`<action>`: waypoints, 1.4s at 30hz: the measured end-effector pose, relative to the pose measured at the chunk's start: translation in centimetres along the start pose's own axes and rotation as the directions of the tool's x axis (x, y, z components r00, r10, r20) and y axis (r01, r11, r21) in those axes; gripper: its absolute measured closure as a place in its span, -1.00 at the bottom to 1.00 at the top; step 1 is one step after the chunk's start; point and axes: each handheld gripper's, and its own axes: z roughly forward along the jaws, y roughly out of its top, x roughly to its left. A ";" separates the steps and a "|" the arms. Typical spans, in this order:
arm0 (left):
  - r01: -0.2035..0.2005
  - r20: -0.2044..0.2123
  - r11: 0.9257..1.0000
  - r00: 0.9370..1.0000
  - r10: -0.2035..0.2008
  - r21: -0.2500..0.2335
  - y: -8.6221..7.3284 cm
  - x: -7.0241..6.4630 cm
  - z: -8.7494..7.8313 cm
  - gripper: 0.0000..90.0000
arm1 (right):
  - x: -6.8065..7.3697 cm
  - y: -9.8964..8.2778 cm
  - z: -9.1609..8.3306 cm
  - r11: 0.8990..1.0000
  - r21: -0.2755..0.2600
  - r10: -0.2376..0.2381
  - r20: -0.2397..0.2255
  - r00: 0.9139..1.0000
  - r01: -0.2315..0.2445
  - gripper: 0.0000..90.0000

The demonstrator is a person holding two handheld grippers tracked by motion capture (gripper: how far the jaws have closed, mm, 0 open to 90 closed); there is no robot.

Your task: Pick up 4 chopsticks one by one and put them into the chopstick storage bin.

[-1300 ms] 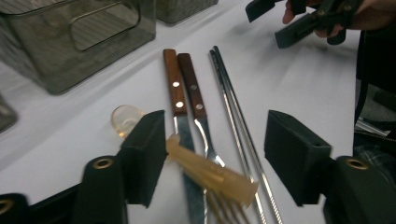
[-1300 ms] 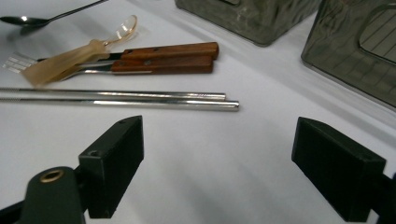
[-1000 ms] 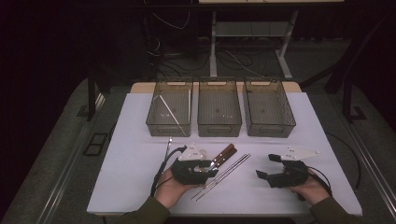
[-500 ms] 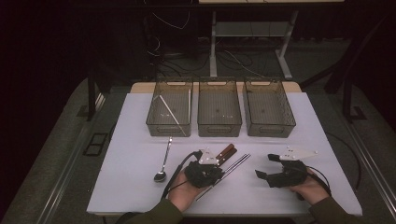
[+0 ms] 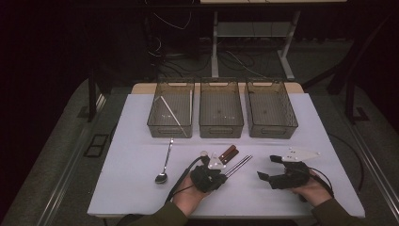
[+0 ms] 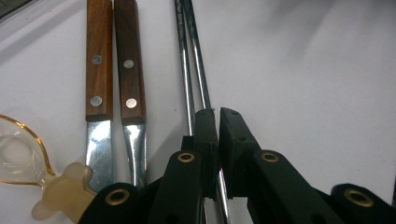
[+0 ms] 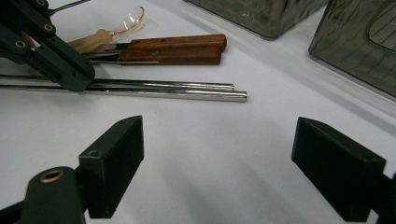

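Two steel chopsticks (image 5: 241,164) lie side by side on the white table, next to two wooden-handled knives (image 5: 229,153). My left gripper (image 5: 223,172) has just been closing and is shut on the right-hand chopstick (image 6: 201,79), whose rod runs between the pads near their tips. The other chopstick (image 6: 183,70) lies free beside it. In the left gripper view the knives (image 6: 99,60) lie to the left. My right gripper (image 5: 268,167) rests on the table to the right, open, with nothing between its jaws (image 7: 215,154). The right gripper view shows the left gripper (image 7: 70,74) on the chopsticks (image 7: 187,91).
A metal spoon (image 5: 164,162) lies left of my left hand. A small clear spoon (image 6: 18,149) with a pale handle lies by the knife blades. Three smoky bins (image 5: 221,127) stand in a row at the back; the left bin (image 5: 155,127) holds pale sticks.
My left hand has moved right and down, off the metal spoon, to the chopsticks. Its jaws have closed on one chopstick. The right hand has not moved.
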 end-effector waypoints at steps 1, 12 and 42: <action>0.000 -0.003 1.000 1.000 0.000 0.001 0.0 0.0 0.0 0.88 | 0.0 0.0 0.0 1.000 0.001 0.004 0.000 1.000 -0.004 -0.63; -0.021 -0.001 1.000 1.000 0.021 0.013 -0.1 -0.4 0.4 0.82 | 0.0 0.0 0.0 1.000 0.000 -0.001 -0.002 1.000 0.001 -0.63; -0.003 0.039 0.999 0.999 0.004 -0.038 0.3 -0.2 -1.0 0.90 | -0.1 0.2 -0.3 1.000 -0.031 -0.002 0.001 1.000 0.002 -0.63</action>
